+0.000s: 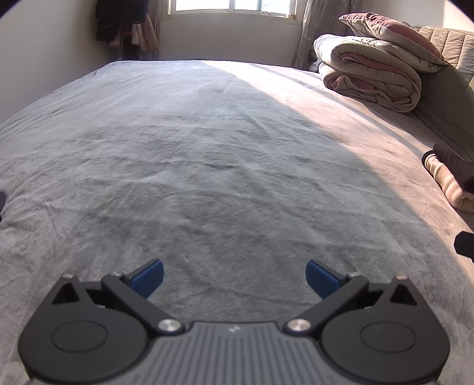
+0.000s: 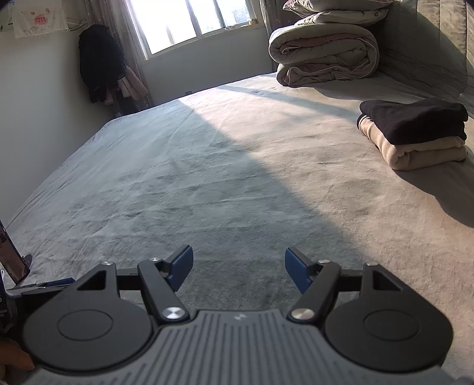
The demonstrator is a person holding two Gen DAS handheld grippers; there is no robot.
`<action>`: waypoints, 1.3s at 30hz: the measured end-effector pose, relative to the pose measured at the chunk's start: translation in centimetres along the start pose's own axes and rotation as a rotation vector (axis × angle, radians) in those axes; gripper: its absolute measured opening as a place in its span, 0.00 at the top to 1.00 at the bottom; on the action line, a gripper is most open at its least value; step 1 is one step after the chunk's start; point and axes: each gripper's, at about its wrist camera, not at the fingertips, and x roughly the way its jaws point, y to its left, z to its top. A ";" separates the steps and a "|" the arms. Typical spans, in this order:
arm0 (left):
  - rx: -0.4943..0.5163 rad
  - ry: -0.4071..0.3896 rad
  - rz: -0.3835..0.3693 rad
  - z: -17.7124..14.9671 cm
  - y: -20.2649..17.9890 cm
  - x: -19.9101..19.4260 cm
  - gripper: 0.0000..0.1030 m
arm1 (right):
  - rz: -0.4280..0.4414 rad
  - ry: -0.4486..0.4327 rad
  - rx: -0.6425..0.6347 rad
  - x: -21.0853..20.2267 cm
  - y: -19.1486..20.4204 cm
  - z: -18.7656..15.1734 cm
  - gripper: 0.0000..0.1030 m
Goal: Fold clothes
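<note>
The folded clothes (image 2: 414,136) sit as a small stack of two on the grey bed cover (image 2: 225,165), on its sunlit side, nearer than the rolled quilt (image 2: 324,54) and well apart from it. The stack's long axis runs roughly along that side of the bed, from the near edge back toward the quilt, and its rounded fold edges face the middle of the bed. The bottom piece is beige and plush, doubled into thick soft layers; the top piece is black, flatter, and covers most of the beige one, leaving the beige folds showing below and at the end away from the quilt. In the left wrist view only the end of the stack (image 1: 453,177) shows at the frame's edge, black over beige. The right gripper (image 2: 238,268) hangs above the shaded part of the cover, well apart from the stack, its blue fingers (image 2: 179,266) spread wide with nothing between them. The left gripper (image 1: 234,278) is also over bare cover, farther from the quilt, its blue fingers (image 1: 148,278) spread wide and empty. Beyond the quilt's far side a window (image 2: 189,20) lights the bed, and dark garments (image 2: 99,62) hang in the corner past the bed's far edge.
</note>
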 end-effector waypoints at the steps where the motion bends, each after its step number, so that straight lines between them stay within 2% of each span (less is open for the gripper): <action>1: 0.003 -0.001 0.003 0.0 0.0 0.1 0.01 | -0.001 -0.001 -0.001 0.0 0.0 0.0 0.29; 9: 0.017 -0.017 0.016 -0.3 0.4 0.0 0.01 | -0.014 -0.002 -0.023 0.2 0.3 -0.6 0.29; 15: 0.038 -0.027 0.017 -0.6 0.5 0.0 0.01 | -0.022 0.005 -0.057 0.4 0.7 -1.6 0.24; 18: 0.056 -0.028 -0.001 -0.7 0.2 0.0 0.01 | -0.008 0.027 -0.086 0.7 1.2 -1.9 0.24; 26: 0.068 -0.050 0.008 -1.6 -0.3 0.0 0.01 | -0.011 -0.004 -0.131 0.1 2.0 -2.3 0.22; 34: 0.081 -0.063 0.009 -2.2 -0.5 0.1 0.01 | -0.037 -0.040 -0.178 -0.1 2.3 -3.0 0.04; 39: 0.073 -0.072 0.014 -2.3 -0.3 0.5 0.01 | -0.049 -0.035 -0.183 0.4 2.5 -3.3 0.01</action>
